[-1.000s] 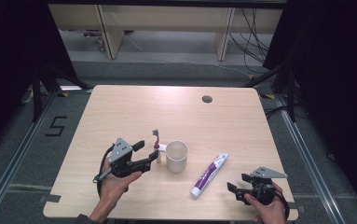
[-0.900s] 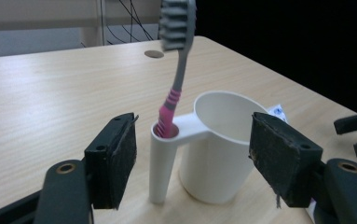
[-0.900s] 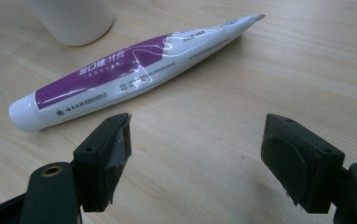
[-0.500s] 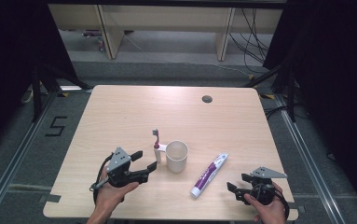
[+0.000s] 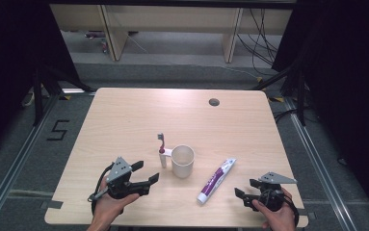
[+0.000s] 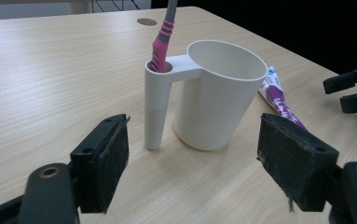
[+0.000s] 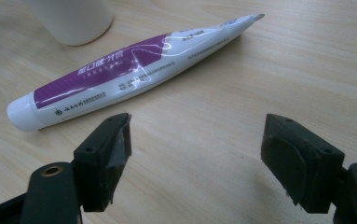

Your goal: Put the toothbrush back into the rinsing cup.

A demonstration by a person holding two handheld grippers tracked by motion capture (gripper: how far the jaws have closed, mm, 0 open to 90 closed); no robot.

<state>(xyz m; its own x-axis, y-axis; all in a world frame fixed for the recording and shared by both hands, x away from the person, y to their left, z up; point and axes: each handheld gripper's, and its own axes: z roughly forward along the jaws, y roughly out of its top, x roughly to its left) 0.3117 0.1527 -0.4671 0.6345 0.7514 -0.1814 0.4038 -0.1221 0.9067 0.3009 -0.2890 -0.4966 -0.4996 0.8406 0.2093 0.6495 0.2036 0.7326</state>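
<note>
A white cup (image 5: 183, 161) (image 6: 218, 95) stands near the middle of the wooden table (image 5: 124, 125). A pink and grey toothbrush (image 5: 161, 143) (image 6: 162, 39) stands upright in the tube-shaped holder on the cup's side. A white and purple toothpaste tube (image 5: 216, 179) (image 7: 129, 77) lies flat to the right of the cup. My left gripper (image 5: 146, 173) (image 6: 192, 161) is open, a short way in front and left of the cup, with nothing between its pads. My right gripper (image 5: 243, 188) (image 7: 197, 154) is open too, just right of the tube's cap end, apart from it.
A round cable hole (image 5: 214, 102) sits near the table's far right edge. The table's front edge runs close under both hands. The right gripper's black jaws show at the right edge of the left gripper view.
My left gripper has drawn back from the toothbrush holder toward the table's front edge, leaving the toothbrush standing in it. The right gripper has stayed put.
</note>
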